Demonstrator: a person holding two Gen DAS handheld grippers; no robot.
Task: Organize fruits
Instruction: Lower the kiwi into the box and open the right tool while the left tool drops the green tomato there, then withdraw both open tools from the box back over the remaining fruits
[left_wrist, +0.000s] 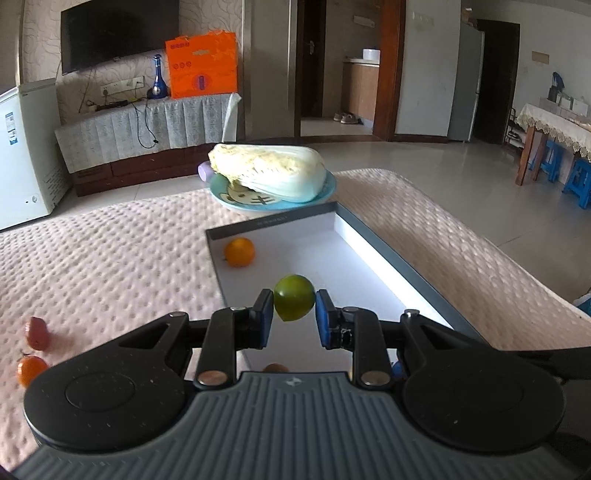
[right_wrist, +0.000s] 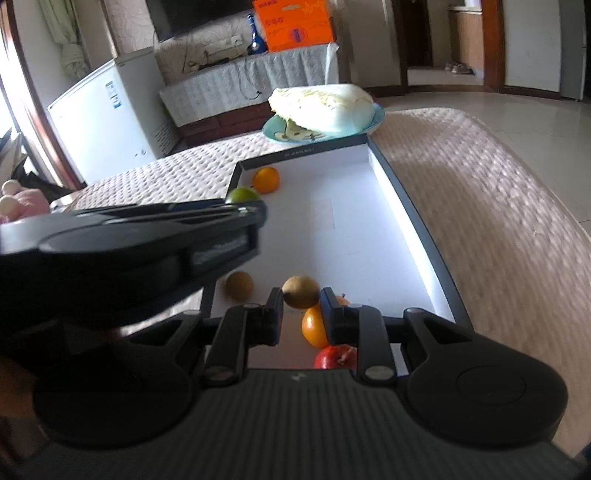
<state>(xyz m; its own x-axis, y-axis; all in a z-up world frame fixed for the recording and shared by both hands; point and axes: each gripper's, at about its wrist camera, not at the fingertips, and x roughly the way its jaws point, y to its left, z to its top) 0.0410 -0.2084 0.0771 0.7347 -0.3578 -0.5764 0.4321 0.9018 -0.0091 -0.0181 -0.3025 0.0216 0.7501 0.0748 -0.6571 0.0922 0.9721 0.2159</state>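
The table cover (left_wrist: 110, 258) is quilted, dimpled cloth. The box (left_wrist: 388, 258) has smooth matt white card inside. The green fruit (left_wrist: 293, 302) has glossy skin. The brown fruit (right_wrist: 301, 291) looks matt.

- Your left gripper (left_wrist: 294, 314) has a ribbed grey body with a small pale emblem, flanked by two round black discs.
- Black linkage arms carry silver rivets and screws.
- Its pads (left_wrist: 325, 317) are blue; your right gripper (right_wrist: 301, 314) is built alike.

Left tongs (left_wrist: 294, 309) grip a green fruit (left_wrist: 293, 302) above the box (left_wrist: 388, 251).
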